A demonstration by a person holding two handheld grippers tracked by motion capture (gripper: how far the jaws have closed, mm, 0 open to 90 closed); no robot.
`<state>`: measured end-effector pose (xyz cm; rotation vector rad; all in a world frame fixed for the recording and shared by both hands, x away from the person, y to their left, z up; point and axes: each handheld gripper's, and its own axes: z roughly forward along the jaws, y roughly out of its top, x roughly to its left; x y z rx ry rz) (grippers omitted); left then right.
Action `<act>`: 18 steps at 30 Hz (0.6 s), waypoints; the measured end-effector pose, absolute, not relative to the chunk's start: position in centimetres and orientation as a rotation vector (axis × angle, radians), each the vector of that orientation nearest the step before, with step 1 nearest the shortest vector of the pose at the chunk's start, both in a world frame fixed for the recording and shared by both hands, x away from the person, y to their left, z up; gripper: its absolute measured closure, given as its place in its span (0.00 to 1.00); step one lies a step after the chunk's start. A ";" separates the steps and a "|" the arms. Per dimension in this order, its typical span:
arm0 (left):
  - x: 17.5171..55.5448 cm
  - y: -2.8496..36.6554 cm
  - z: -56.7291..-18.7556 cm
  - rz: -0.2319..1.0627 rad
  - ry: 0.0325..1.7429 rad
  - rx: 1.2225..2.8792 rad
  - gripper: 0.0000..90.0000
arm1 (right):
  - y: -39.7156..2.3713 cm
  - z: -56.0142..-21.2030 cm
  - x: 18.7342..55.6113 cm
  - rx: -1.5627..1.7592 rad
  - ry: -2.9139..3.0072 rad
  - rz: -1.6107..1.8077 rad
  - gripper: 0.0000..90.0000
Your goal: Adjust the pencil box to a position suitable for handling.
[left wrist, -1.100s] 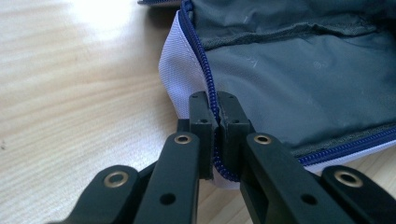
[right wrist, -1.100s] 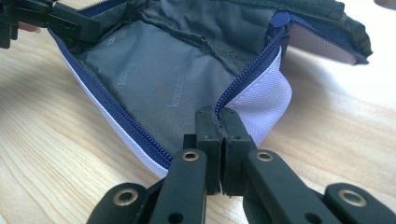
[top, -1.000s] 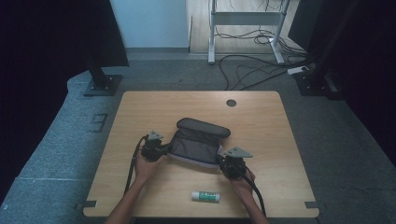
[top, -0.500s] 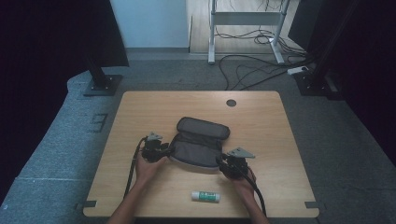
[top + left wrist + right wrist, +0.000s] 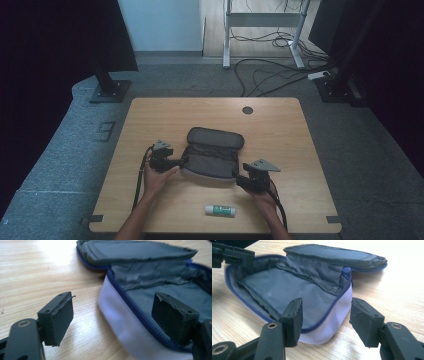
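Now: your left gripper [image 5: 183, 161] and right gripper [image 5: 239, 179] jaws just opened, straddling rim, pads off grey fabric zip pouch with white wall [image 5: 212, 155]; pouch released, lid open, ready for filling.

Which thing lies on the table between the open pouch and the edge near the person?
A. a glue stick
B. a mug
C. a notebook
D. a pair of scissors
A: in the high view a small white and green glue stick lies flat on the table, apart from the pouch, near the front edge between the two forearms.
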<state>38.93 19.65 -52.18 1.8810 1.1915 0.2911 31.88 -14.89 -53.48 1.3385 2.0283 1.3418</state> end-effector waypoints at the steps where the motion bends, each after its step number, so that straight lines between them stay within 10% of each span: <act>1: 39.0 19.7 -52.1 0.290 1.190 1.874 0.18 | -14.9 -53.5 31.9 1.337 2.032 1.340 0.48; 18: 37.8 21.2 -51.0 0.290 1.202 1.888 0.21 | -15.0 -53.0 30.6 1.271 2.060 1.341 0.46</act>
